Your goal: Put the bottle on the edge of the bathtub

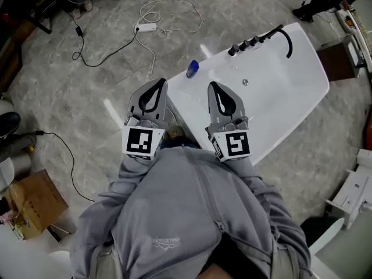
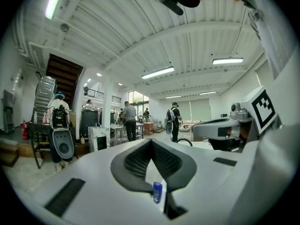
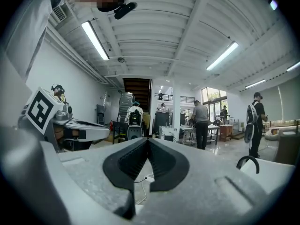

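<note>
On the near corner of the glossy white bathtub (image 1: 302, 77), right at its rim, stands the small blue plastic bottle (image 1: 192, 68), free of both tools and well apart from the row of black tap fittings (image 1: 256, 39) at the tub's far end. Seen from the left gripper view, it shows upright through the gap behind the closed tips.

Close to the chest of the person's grey zipped top (image 1: 186, 214), the left gripper (image 1: 160, 82) and the right gripper (image 1: 213, 85) sit side by side, each pointing toward the tub. Both have their black ribbed jaws pressed together at the tips with nothing between them. The bottle lies just beyond and between the two tips in the head view, nearer the left one.

Across the grey marbled stone floor (image 1: 87, 103) trails a white power strip with its cable (image 1: 146, 27), and a brown cardboard box (image 1: 35, 202) sits at the lower left
</note>
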A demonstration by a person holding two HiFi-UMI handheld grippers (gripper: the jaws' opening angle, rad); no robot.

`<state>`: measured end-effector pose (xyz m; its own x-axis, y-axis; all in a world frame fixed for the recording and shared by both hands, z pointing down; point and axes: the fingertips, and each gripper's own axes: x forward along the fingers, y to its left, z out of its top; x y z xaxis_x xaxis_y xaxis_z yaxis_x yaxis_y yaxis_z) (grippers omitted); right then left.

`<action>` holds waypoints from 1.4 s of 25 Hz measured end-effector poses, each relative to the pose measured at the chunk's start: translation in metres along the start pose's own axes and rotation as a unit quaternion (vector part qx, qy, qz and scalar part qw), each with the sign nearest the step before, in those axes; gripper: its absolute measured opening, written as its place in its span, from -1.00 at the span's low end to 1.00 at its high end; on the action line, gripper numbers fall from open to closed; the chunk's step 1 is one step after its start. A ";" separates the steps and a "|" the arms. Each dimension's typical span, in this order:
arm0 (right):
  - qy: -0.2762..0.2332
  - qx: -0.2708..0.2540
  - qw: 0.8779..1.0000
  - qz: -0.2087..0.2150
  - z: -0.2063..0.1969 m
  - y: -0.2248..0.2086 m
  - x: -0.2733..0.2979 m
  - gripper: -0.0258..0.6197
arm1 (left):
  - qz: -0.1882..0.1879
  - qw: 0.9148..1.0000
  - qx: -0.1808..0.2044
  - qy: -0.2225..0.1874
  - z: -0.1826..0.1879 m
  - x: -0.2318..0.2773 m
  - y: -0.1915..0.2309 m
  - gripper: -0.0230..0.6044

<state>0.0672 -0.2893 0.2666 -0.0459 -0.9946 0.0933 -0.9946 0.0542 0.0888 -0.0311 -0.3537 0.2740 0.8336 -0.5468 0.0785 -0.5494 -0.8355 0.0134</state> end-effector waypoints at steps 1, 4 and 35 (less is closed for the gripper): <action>-0.003 0.000 1.000 0.000 0.005 0.002 -0.002 -0.92 | 0.012 1.000 -0.002 -0.004 0.006 -0.006 0.002 -0.91; -0.007 0.012 1.000 -0.007 0.014 0.008 -0.008 -0.92 | 0.046 0.999 -0.002 -0.006 0.015 -0.027 0.003 -0.91; -0.014 0.032 0.999 -0.003 0.015 0.016 -0.021 -0.92 | 0.036 0.999 -0.011 -0.006 0.014 -0.031 -0.020 -0.91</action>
